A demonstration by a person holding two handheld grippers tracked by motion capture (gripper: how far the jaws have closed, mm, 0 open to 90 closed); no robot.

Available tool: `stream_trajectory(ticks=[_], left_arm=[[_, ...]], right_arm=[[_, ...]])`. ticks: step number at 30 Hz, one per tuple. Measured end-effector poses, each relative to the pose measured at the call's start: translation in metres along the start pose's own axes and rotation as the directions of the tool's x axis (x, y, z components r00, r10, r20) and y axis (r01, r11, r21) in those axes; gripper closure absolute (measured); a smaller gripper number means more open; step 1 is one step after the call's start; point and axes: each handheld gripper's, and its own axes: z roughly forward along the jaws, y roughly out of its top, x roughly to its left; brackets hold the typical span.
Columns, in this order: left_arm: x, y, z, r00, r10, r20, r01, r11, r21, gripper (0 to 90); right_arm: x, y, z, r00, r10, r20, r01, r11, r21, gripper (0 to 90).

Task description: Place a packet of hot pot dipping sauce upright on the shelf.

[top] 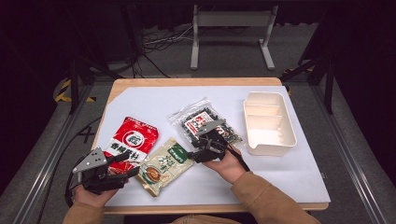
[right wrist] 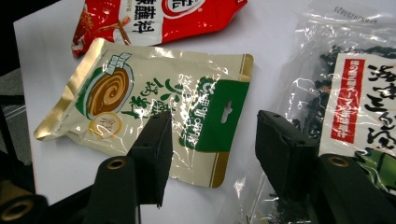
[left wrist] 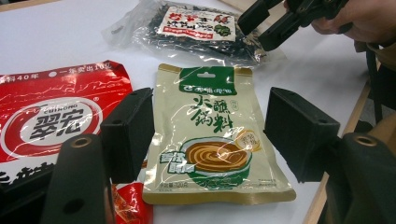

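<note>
Since the beige sauce pouch (top: 164, 165) lies flat near the tabletop's front edge, it looks light, floppy and slick: pinch its green header edge. Right gripper (right wrist: 212, 140) hovers there, jaws half-open, empty; left gripper (left wrist: 210, 135) jaws wide, empty.

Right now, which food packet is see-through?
The dark seaweed packet, nearest the white tray. Its wrapper is clear; the red packet and beige packet are printed solid.

High view: overhead, facing 12 o'clock across the counter (top: 299, 186). Both gripper views: low, close, converging on the shared gold pouch (top: 164, 165) (left wrist: 215, 135) (right wrist: 159, 107).
</note>
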Motion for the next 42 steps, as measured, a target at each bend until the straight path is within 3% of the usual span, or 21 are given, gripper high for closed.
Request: stream_trajectory(ticks=[8,17,25,34,42], left_arm=[[0.000,0.000,0.000,1.0000,-0.002,0.000,0.002,1.0000,0.004,32.8],[0.000,0.000,0.002,1.0000,0.005,-0.002,-0.005,1.0000,0.008,32.6],[-0.001,-0.001,0.002,1.0000,0.001,0.002,-0.001,0.9999,0.011,32.5],[-0.001,-0.001,0.003,1.0000,0.008,0.001,-0.008,0.9998,0.017,32.5],[-0.001,-0.001,0.003,1.0000,0.008,0.002,-0.008,0.9998,0.017,32.4]], right_arm=[[-0.005,-0.001,0.018,0.9996,0.023,-0.018,-0.022,0.999,0.048,39.3],[-0.007,-0.003,0.032,0.9991,0.031,-0.029,-0.027,0.992,0.122,39.8],[-0.009,-0.005,0.041,0.9972,0.066,-0.035,-0.059,0.983,0.176,41.0],[-0.007,-0.006,0.045,0.9948,0.079,-0.063,-0.065,0.978,0.200,42.2],[0.000,-0.003,0.040,0.9919,0.090,-0.089,-0.074,0.984,0.164,45.1]])
